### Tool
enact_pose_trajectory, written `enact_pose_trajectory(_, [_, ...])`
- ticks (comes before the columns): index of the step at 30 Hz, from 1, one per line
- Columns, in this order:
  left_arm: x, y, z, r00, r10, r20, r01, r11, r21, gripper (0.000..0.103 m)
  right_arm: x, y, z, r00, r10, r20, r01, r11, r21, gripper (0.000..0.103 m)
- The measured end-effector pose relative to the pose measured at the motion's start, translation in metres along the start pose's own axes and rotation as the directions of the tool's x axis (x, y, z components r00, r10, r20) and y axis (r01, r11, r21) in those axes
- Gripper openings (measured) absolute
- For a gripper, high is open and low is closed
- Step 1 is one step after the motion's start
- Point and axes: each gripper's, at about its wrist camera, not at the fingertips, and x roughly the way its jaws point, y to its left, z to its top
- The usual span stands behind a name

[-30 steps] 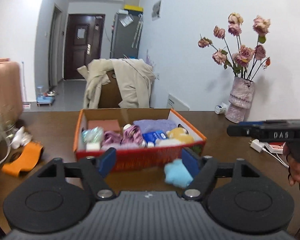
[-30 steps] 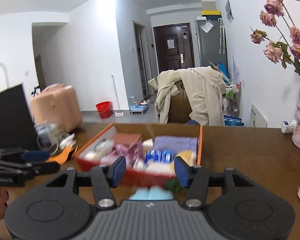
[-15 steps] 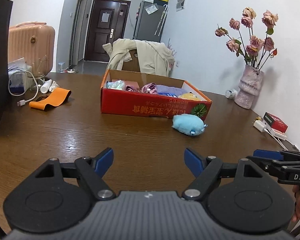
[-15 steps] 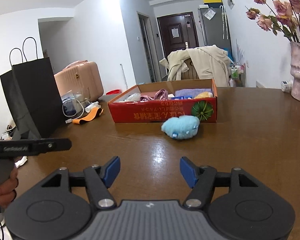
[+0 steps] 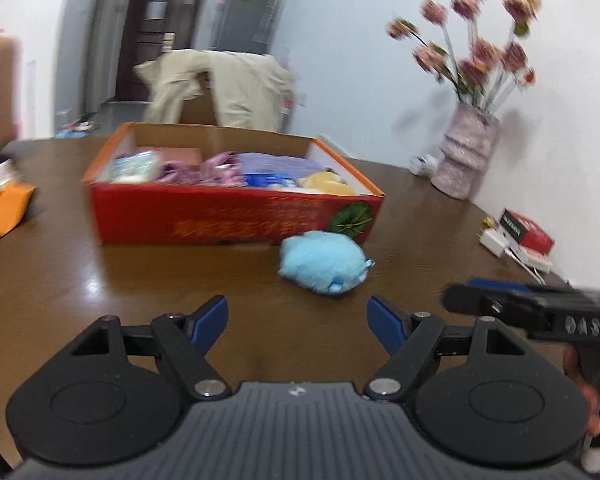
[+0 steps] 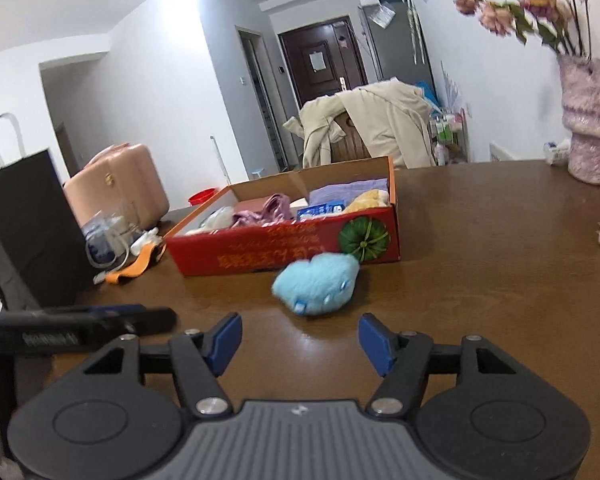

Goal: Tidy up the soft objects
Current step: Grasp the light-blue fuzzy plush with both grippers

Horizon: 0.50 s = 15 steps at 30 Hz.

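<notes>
Fluffy light-blue plush toy (image 5: 324,261) (image 6: 316,283), rounded, small tag, lies frame centre on brown table (image 5: 100,280), just before red cardboard box (image 5: 236,216); left gripper (image 5: 298,318) and right gripper (image 6: 300,338) jaws wide apart, empty

Fluffy blue plush toy (image 6: 315,282), glossy wooden table (image 6: 480,280)
</notes>
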Motion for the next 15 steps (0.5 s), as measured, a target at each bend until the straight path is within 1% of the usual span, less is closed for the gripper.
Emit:
enact_pose_trajectory(2, [0.029, 0.003, 0.010, 0.998, -0.041, -0.036, 0.040, 0.999, -0.015, 0.078, 0.023, -0.012, 0.012, 1.000, 0.004, -0.015, -0.004, 1.000, 0.026, 0.056])
enact_pose_trajectory(4, [0.058, 0.007, 0.017, 0.997, -0.023, -0.074, 0.019, 0.998, -0.057, 0.071, 0.048, -0.024, 0.023, 1.000, 0.007, -0.030, -0.005, 0.998, 0.065, 0.055])
enact_pose_trajectory(5, [0.067, 0.008, 0.019, 0.997, -0.031, -0.073, 0.027, 0.998, -0.061, 0.071, 0.048, -0.024, 0.023, 1.000, 0.007, -0.030, -0.005, 0.998, 0.065, 0.052])
enact_pose_trajectory(6, [0.075, 0.010, 0.020, 0.996, -0.050, -0.069, 0.045, 0.996, -0.071, 0.071, 0.060, -0.030, 0.028, 0.999, 0.019, -0.039, -0.016, 0.996, 0.087, 0.050])
enact_pose_trajectory(9, [0.101, 0.022, 0.024, 0.990, -0.101, -0.094, 0.087, 0.986, -0.144, 0.068, 0.103, -0.046, 0.040, 0.996, 0.044, -0.073, -0.033, 0.988, 0.151, 0.046])
enact_pose_trajectory(10, [0.108, 0.026, 0.025, 0.988, -0.118, -0.098, 0.101, 0.981, -0.167, 0.066, 0.111, -0.049, 0.041, 0.996, 0.050, -0.079, -0.036, 0.986, 0.163, 0.044])
enact_pose_trajectory(12, [0.120, 0.034, 0.025, 0.983, -0.155, -0.097, 0.134, 0.970, -0.201, 0.065, 0.124, -0.052, 0.039, 0.993, 0.069, -0.091, -0.052, 0.982, 0.183, 0.042])
enact_pose_trajectory(13, [0.123, 0.036, 0.025, 0.982, -0.167, -0.090, 0.144, 0.966, -0.217, 0.063, 0.130, -0.053, 0.036, 0.992, 0.078, -0.104, -0.057, 0.980, 0.191, 0.041])
enact_pose_trajectory(14, [0.126, 0.039, 0.023, 0.980, -0.182, -0.084, 0.158, 0.959, -0.235, 0.062, 0.135, -0.053, 0.032, 0.991, 0.076, -0.112, -0.053, 0.980, 0.193, 0.037])
enact_pose_trajectory(15, [0.126, 0.041, 0.022, 0.978, -0.195, -0.074, 0.173, 0.955, -0.240, 0.056, 0.136, -0.054, 0.029, 0.991, 0.085, -0.107, -0.063, 0.978, 0.200, 0.036])
